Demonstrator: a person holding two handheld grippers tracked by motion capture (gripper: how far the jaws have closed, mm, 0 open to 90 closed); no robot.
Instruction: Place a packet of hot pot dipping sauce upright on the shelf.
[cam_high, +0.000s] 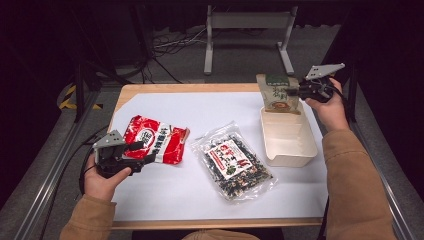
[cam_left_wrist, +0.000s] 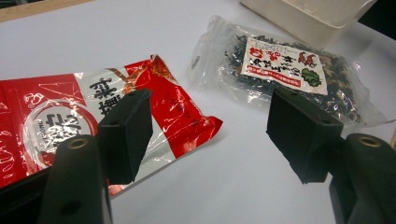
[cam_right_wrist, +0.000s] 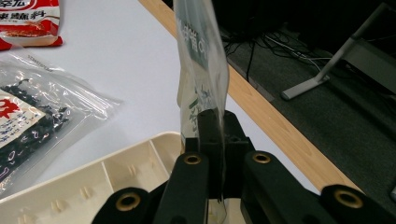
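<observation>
Pinching the top edge of the green-and-tan pouch (cam_high: 278, 93) in my right gripper (cam_high: 296, 92), I hold it upright above the far end of the cream tray (cam_high: 290, 145), close to the far right corner of the table (cam_high: 150, 90); my right jaws are clamped flat on its thin seal, and in the right gripper view the pouch (cam_right_wrist: 201, 60) rises straight from between them, its lower part hidden behind my own jaws. My left gripper (cam_high: 145, 159) sits at the near left with its jaws spread and nothing between them, just beside the near edge of the red packet (cam_high: 154, 139); in the left gripper view one jaw covers part of that packet (cam_left_wrist: 56, 116). Between my two hands lies the clear bag of dark bits (cam_high: 234, 162), apart from both packet and tray, with bare white sheet around it and along the near edge. Beyond the far edge the floor is dark, so the cables there are hard to make out
</observation>
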